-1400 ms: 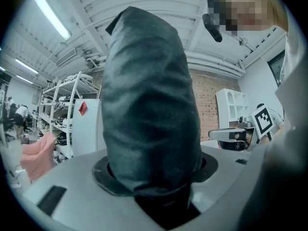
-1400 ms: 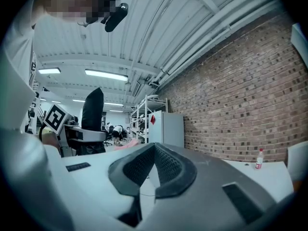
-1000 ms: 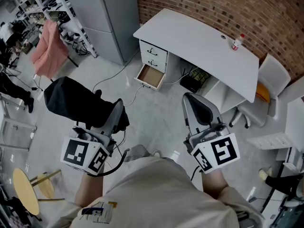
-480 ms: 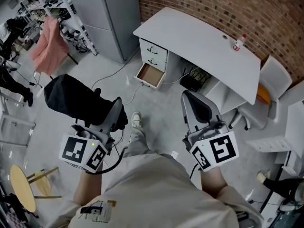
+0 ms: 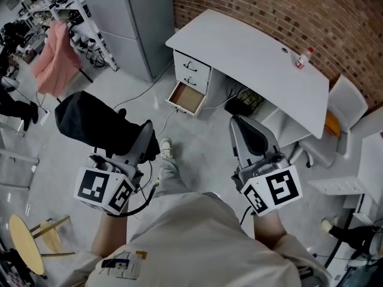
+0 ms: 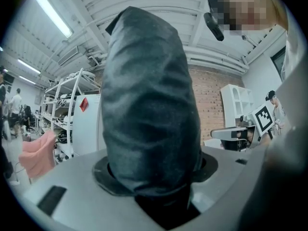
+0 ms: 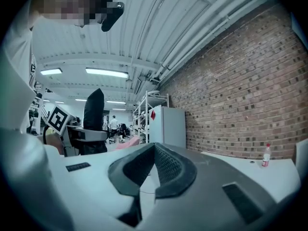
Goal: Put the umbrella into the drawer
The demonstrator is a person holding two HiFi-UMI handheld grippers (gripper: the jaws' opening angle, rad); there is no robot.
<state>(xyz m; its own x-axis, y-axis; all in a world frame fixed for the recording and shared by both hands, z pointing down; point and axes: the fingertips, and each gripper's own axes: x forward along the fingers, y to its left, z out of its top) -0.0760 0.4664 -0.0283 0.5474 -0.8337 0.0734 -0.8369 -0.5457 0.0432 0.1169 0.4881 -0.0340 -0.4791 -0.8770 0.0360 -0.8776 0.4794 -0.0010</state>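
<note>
Two claws, carrying step: my left claw [image 5: 145,141] clamps the black folded umbrella [image 5: 90,124], my right claw [image 5: 245,137] is clenched empty; next, lower it into the open drawer [image 5: 187,98] ahead.

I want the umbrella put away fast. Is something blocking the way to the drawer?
Nothing visible blocks it. Between the umbrella, held in the left gripper, and the open drawer there is only bare floor, with a thin cable lying flat near the drawer.

white desk [image 5: 251,52], brick wall [image 5: 269,5], perhaps pink cloth [image 5: 51,61]
</note>
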